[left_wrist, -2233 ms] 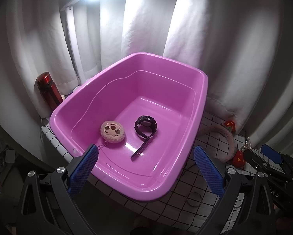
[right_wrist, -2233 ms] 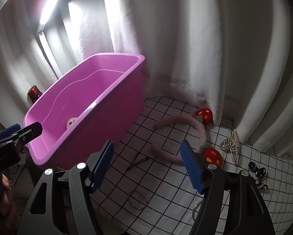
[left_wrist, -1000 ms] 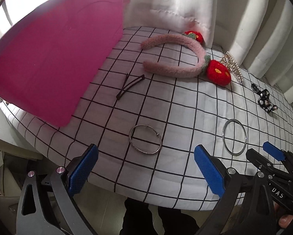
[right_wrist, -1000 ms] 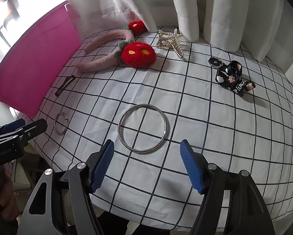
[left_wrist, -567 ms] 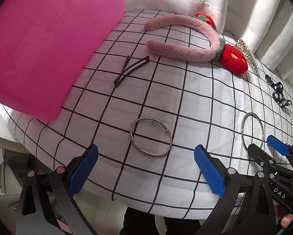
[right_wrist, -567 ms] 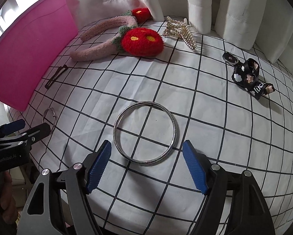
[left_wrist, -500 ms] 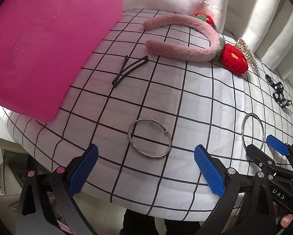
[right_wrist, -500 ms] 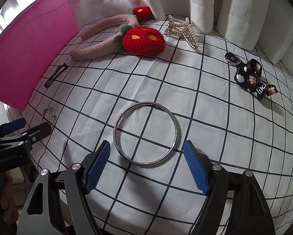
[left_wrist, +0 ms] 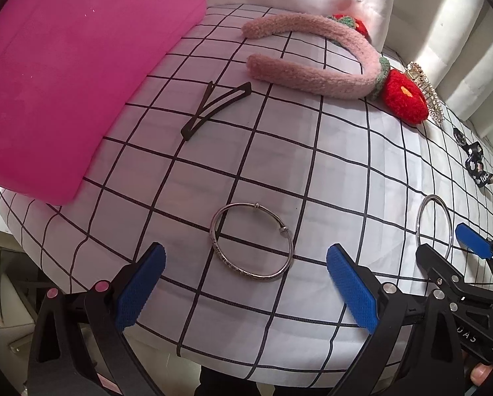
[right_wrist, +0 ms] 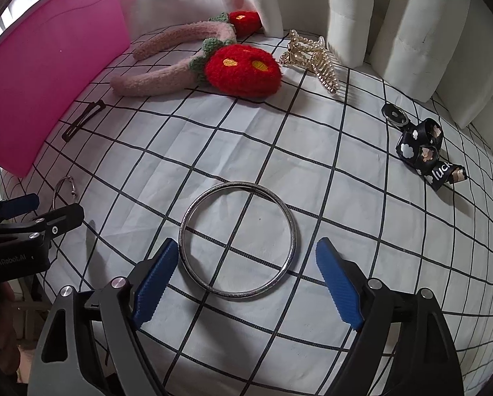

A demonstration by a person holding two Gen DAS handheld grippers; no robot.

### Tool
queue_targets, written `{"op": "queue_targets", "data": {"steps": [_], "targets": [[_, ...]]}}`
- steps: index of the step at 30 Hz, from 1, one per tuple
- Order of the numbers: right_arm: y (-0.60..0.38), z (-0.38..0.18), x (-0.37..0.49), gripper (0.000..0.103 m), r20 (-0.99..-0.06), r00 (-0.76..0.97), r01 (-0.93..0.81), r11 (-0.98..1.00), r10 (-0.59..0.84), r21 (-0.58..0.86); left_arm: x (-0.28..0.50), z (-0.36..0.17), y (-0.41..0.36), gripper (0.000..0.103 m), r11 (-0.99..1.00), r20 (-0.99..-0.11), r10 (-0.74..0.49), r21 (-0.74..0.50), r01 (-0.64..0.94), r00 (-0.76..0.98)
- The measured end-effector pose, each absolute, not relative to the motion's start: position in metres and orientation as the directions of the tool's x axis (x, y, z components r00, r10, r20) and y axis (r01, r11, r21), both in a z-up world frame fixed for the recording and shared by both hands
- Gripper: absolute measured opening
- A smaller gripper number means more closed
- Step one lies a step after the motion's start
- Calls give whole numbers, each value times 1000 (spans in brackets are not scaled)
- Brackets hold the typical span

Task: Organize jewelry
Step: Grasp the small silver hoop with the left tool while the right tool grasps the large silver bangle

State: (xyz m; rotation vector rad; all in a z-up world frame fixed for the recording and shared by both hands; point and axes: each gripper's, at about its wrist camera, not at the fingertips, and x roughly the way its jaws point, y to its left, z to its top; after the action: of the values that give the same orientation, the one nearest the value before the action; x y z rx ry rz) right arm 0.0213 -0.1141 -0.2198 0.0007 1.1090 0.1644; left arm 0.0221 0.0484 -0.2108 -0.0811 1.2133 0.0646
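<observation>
Both hand-held grippers have come down closer to the table since a second ago, so the two rings loom larger between their blue pads. Left hand-held gripper stands wide open and empty, its pads astride but clear of the open silver bangle with a small clasp, which lies flat on the cloth. Right hand-held gripper has its jaws opening — the plain silver bangle lies between them, the left pad just beside its rim, the right pad apart from it, nothing gripped.

Counted on the black-gridded white tablecloth: two bangles, one black hair clip, one fuzzy pink headband carrying two red knitted strawberries, one pearl claw clip, and one black printed ribbon charm with a round metal end.

Hair clip lies near the foot of the pink tub, well apart from either gripper; the headband sits farther back against the white curtain, with the claw clip just beside its nearer strawberry. Nothing lies between either gripper and its bangle.

One container shows — the tub at the left edge of the table. Only its outer wall is visible, so its contents cannot be told.
</observation>
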Motion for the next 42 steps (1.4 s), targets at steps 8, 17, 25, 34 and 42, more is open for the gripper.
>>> {"op": "queue_targets", "data": {"steps": [8,17,25,34,42], "targets": [[-113,-224,24,89,-883,455,-133,990,110,54,25,-217,50,97,996,-936,22,-9,-87,350],[-120,-226,20,94,-857,504,-139,989,111,47,32,-221,45,98,996,-918,43,9,-86,393],[-117,-226,14,94,-837,536,-138,989,112,44,27,-221,45,98,996,-908,45,8,-91,417],[-113,-224,23,94,-832,546,-118,992,101,42,20,-217,50,98,994,-902,50,5,-106,428],[-113,-222,18,93,-831,544,-138,989,117,49,17,-216,51,97,996,-897,45,5,-93,440]]}}
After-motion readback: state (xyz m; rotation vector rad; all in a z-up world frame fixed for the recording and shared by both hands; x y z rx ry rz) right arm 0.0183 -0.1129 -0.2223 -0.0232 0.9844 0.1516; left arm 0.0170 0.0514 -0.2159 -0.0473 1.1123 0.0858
